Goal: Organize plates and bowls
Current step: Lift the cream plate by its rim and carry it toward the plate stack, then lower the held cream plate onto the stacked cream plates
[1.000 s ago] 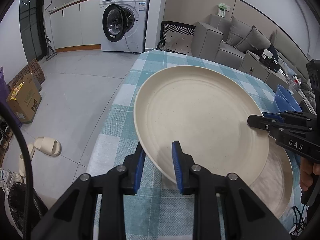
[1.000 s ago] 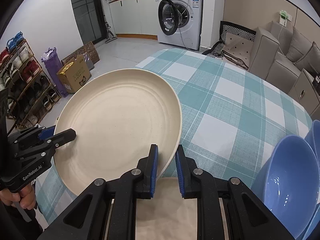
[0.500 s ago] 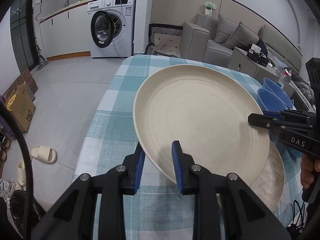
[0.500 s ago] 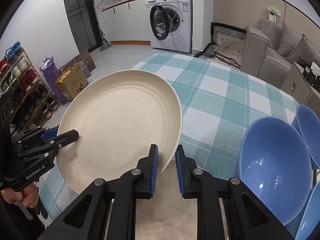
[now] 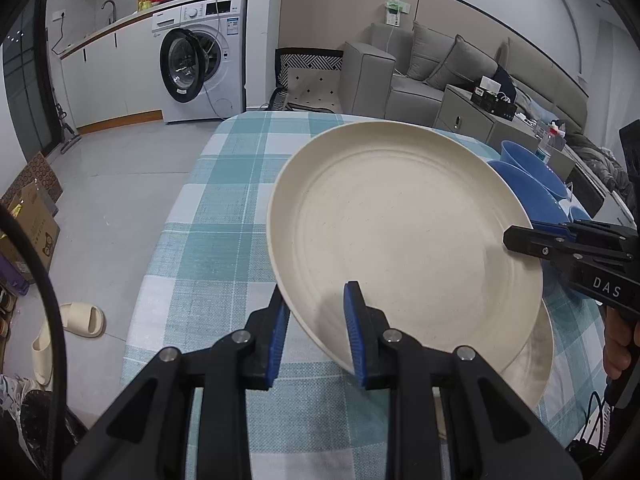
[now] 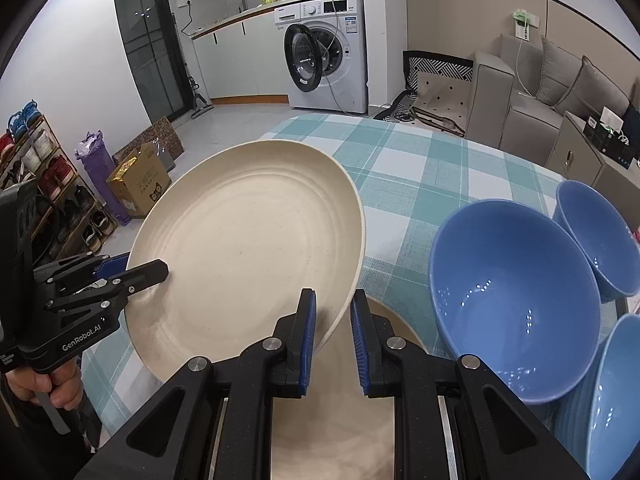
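A large cream plate (image 5: 400,232) is held tilted above the checked table, gripped on opposite rims. My left gripper (image 5: 316,320) is shut on its near rim, and shows in the right wrist view (image 6: 148,270). My right gripper (image 6: 333,320) is shut on the other rim, and shows in the left wrist view (image 5: 520,236). A second cream plate (image 5: 536,364) lies flat on the table just under it, also in the right wrist view (image 6: 332,420). Three blue bowls stand to the right: a big one (image 6: 516,284), one behind (image 6: 596,236) and one nearest (image 6: 616,400).
The table with its teal checked cloth (image 5: 224,216) has its left edge over the floor, where a slipper (image 5: 80,320) lies. A washing machine (image 5: 204,56) and a grey sofa (image 5: 424,72) stand beyond the far edge. A shoe rack (image 6: 36,184) stands left.
Both grippers have carried the cream plate to the right, towards the blue bowls and over the flat plate. Both grips are unchanged.
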